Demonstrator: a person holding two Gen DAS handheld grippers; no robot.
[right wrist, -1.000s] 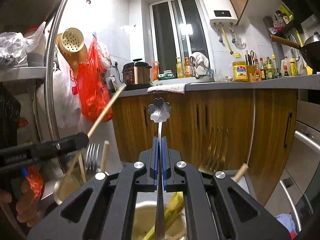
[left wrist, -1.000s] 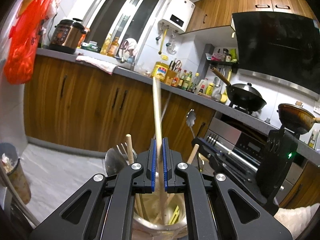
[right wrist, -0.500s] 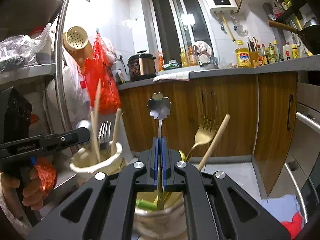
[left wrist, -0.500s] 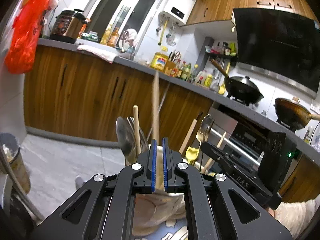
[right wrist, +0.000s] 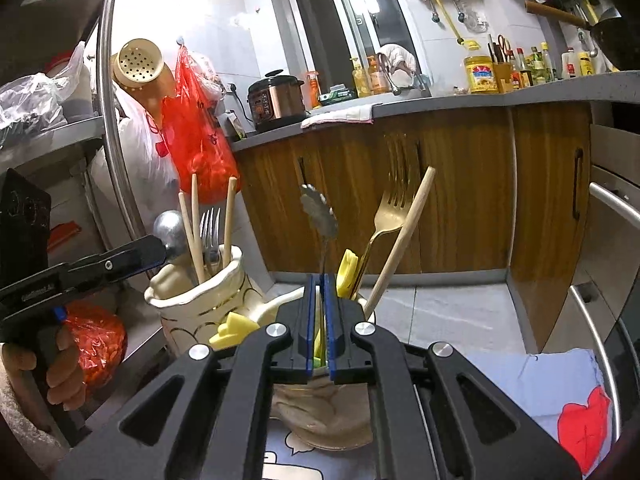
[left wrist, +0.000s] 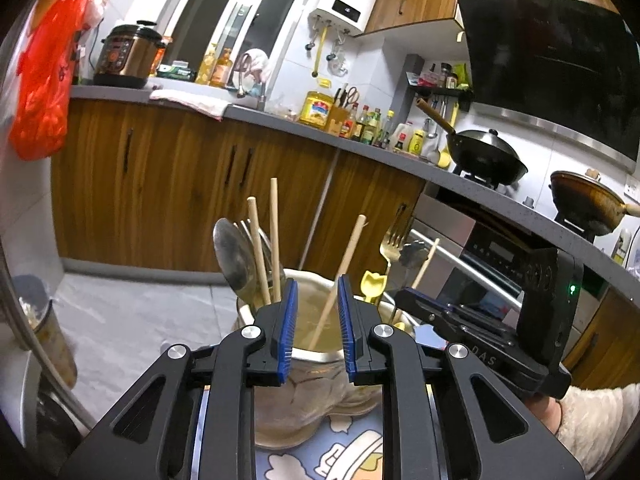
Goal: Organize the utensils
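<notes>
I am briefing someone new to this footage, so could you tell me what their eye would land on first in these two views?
Probably the cream utensil holder bristling with chopsticks, forks and a spoon, right behind the open left gripper. In the right wrist view, the right gripper is closed to a narrow gap around the stem of a flower-shaped metal spoon standing in a second holder. The red plastic bag hangs at the left.

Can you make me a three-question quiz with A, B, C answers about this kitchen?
1. Where is the gold fork? A in a cup B on the counter C on the floor
2. What colour is the hanging plastic bag? A blue B red C green
3. The left gripper is: A shut on a fork B open C shut on a chopstick
Answers: 1 A: it stands in the cup beside the flower spoon. 2 B: plainly red. 3 B: its jaws stand apart.
</notes>
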